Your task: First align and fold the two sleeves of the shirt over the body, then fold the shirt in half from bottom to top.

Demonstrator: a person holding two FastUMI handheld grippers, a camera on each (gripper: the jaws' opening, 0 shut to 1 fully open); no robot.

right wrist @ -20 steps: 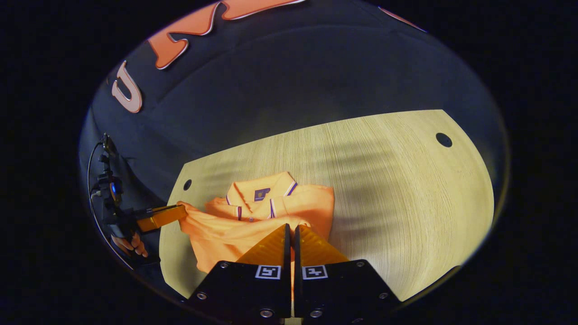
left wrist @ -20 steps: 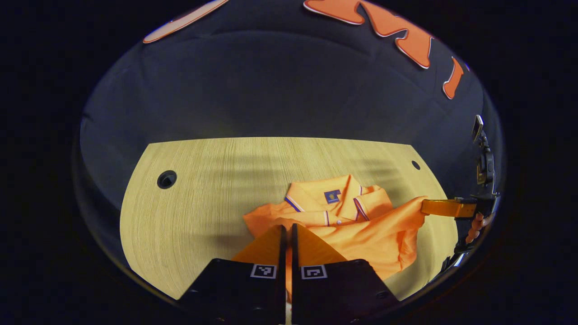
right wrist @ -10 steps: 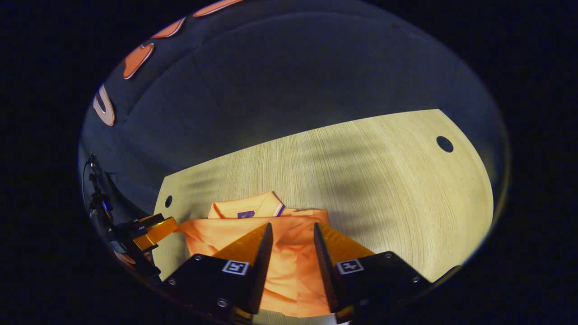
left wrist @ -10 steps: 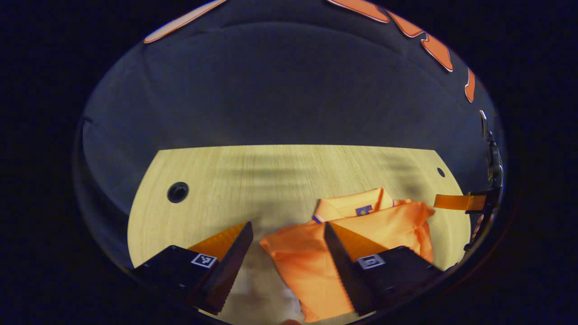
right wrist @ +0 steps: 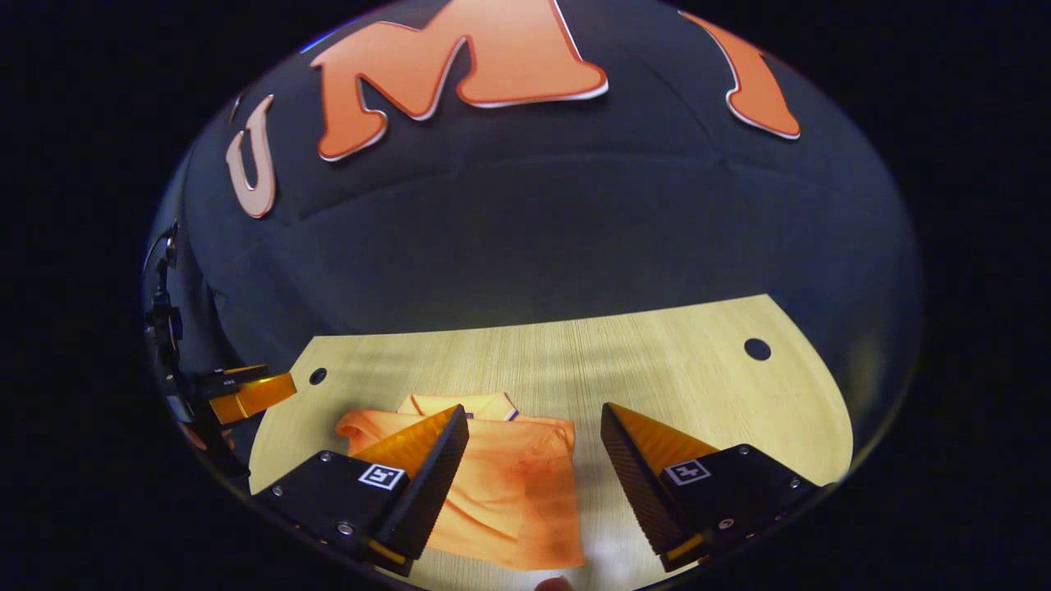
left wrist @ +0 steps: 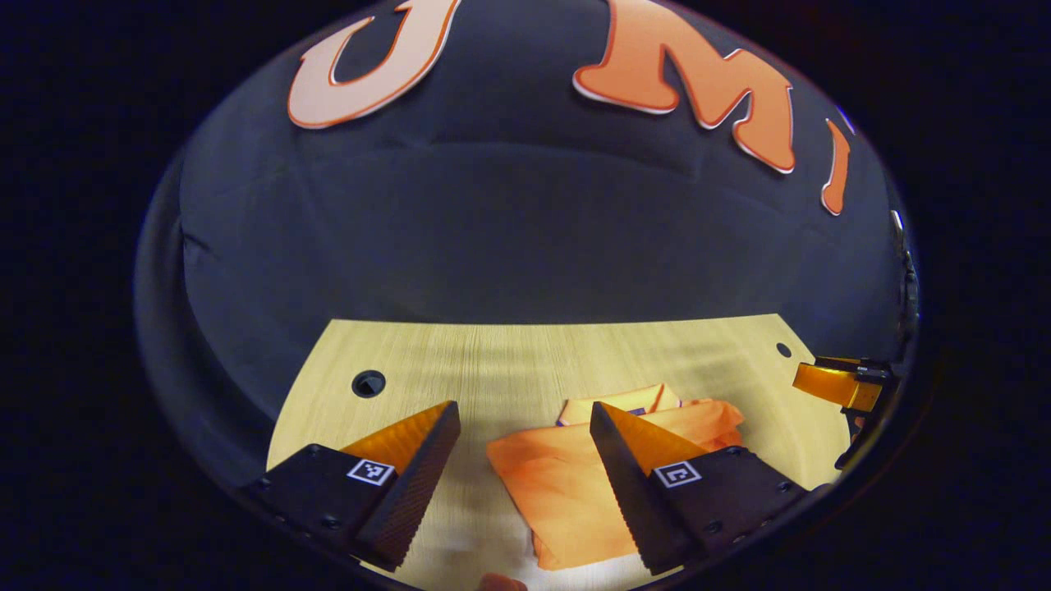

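The orange polo shirt (left wrist: pixel 566 484) lies folded on the wooden table (left wrist: pixel 509 361), its bottom half laid over the body, the collar (left wrist: pixel 624 404) peeking out at the far edge. My left gripper (left wrist: pixel 524 427) is open above the near left part of the shirt, holding nothing. In the right gripper view the folded shirt (right wrist: pixel 509 484) lies on the table (right wrist: pixel 673 369), and my right gripper (right wrist: pixel 535 427) stands open over its near right edge. The right gripper (left wrist: pixel 833 384) also shows far right in the left gripper view, the left gripper (right wrist: pixel 246 396) far left in the right gripper view.
The table has round cable holes (left wrist: pixel 368 383) (left wrist: pixel 783 350) (right wrist: pixel 757 349) near its far corners. The black cloth wall (left wrist: pixel 525 230) rises right behind the table's far edge. Bare wood (right wrist: pixel 722 410) stretches to the right of the shirt.
Both grippers, shut on the shirt's hem a second ago, let it go over the body, opened wider and drew back and up. The shirt now lies folded flat.
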